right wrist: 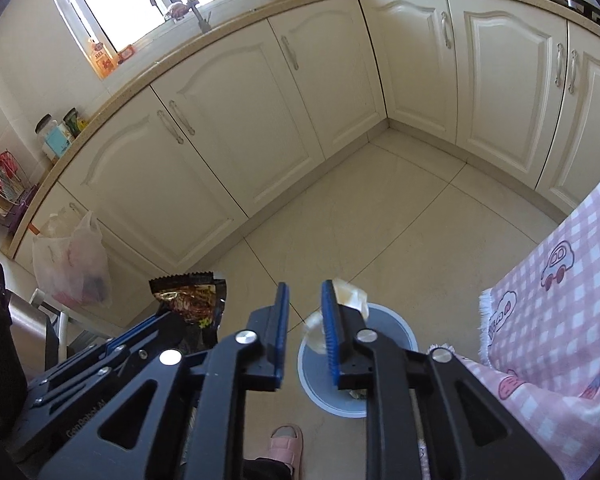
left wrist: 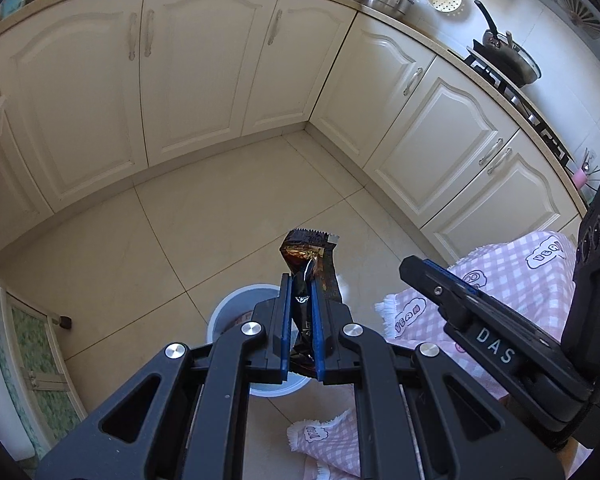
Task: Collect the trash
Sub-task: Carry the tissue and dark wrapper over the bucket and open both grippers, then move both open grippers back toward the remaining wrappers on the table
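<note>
My left gripper (left wrist: 301,280) is shut on a dark brown snack wrapper (left wrist: 308,256) and holds it above a white round trash bin (left wrist: 228,312) on the floor. The wrapper also shows in the right wrist view (right wrist: 192,300). My right gripper (right wrist: 304,292) is open, with a gap between its blue pads, above the same bin (right wrist: 396,332). A crumpled clear plastic piece (right wrist: 352,296) sits against the outer side of its right finger; I cannot tell whether it is touching the finger or falling. The right gripper body shows in the left wrist view (left wrist: 480,320).
Cream kitchen cabinets (left wrist: 204,80) run around the tiled floor (left wrist: 220,220). A table with a pink checked cloth (right wrist: 548,300) stands at the right. A plastic bag (right wrist: 72,264) hangs at the left cabinets. A pink slipper (right wrist: 286,444) is below.
</note>
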{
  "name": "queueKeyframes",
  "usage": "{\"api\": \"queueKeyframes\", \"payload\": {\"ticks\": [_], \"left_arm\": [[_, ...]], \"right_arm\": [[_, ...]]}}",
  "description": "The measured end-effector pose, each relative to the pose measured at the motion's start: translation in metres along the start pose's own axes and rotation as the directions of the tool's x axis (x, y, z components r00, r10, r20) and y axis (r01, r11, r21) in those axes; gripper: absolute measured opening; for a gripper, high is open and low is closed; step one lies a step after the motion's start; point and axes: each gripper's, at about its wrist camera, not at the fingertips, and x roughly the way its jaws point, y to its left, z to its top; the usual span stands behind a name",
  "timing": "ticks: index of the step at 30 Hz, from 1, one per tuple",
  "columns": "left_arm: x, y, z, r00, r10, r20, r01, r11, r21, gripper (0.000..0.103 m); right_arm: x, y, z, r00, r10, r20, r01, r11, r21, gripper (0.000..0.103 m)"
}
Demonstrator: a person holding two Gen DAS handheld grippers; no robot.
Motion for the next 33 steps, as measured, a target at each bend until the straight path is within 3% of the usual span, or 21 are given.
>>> {"api": "queueKeyframes", "payload": {"ticks": [11,22,24,26,28,33], "left_arm": [[0.012,-0.013,0.000,1.000,-0.015,-0.026,0.016,1.000,0.020,0.008],[0.002,-0.028,0.010,0.999,-0.038,0.009,0.037,0.998,0.047,0.009],[-0.001,-0.030,0.013,0.999,-0.042,0.017,0.041,0.998,0.041,0.013],[-0.005,-0.033,0.014,0.998,-0.045,0.031,0.044,0.998,0.044,0.033],[-0.012,-0.037,0.014,0.997,-0.039,0.059,0.037,0.998,0.045,0.042],[-0.024,-0.043,0.014,0.996,-0.050,0.072,0.047,0.998,0.046,0.043]], "right_arm": [[-0.023,-0.011,0.002,0.999,-0.023,0.045,0.022,1.000,0.020,0.020],[-0.053,-0.015,0.009,0.993,-0.022,0.118,0.018,0.999,0.031,0.025],[-0.058,-0.016,0.010,0.991,-0.024,0.128,0.020,0.999,0.032,0.025],[-0.063,-0.017,0.010,0.991,-0.024,0.134,0.020,0.999,0.035,0.025],[-0.067,-0.017,0.009,0.990,-0.026,0.140,0.021,0.999,0.038,0.025],[-0.082,-0.018,0.007,0.987,-0.031,0.158,0.025,0.999,0.040,0.025]]}}
